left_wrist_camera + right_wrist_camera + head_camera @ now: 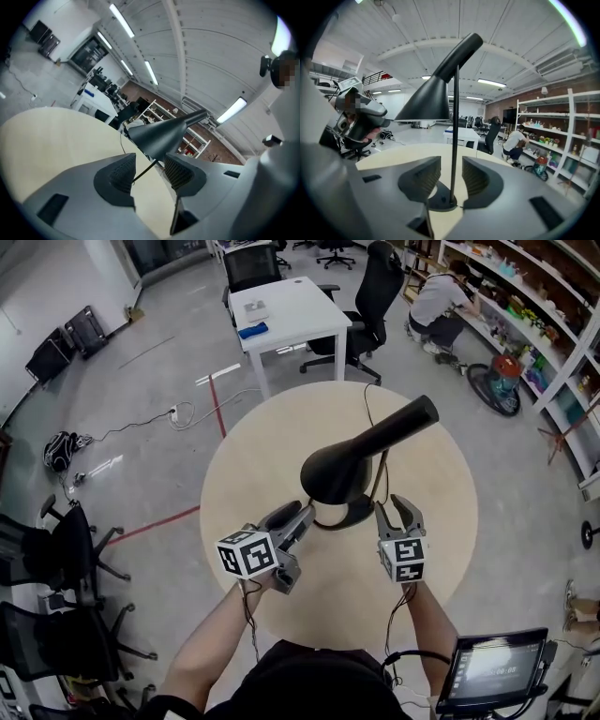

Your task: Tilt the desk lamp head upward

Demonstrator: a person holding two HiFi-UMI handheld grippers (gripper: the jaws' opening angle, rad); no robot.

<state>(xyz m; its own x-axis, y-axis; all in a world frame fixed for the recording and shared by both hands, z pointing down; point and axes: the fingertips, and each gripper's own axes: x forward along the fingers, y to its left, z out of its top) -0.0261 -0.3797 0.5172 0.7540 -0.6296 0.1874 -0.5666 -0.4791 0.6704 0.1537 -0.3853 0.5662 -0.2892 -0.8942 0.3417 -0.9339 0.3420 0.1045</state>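
A black desk lamp stands in the middle of the round beige table [253, 474]. Its cone-shaped head [361, 457] hangs over the round base [349, 515], mouth toward me. My left gripper [296, 517] is open just left of the base, and its own view shows the head [166, 133] ahead and the thin stem [144, 170] in line with the gap between its pads. My right gripper [399, 510] is open just right of the base. In the right gripper view the upright stem [455, 140] shows between the pads without touching either, above the base [440, 202].
The lamp's cord [367, 407] runs over the table's far edge. Beyond stand a white desk [286, 310] and black office chairs [375, 292]. A person [441, 301] crouches at shelves on the right. A screen [492, 667] sits at my lower right; more chairs [56, 559] are left.
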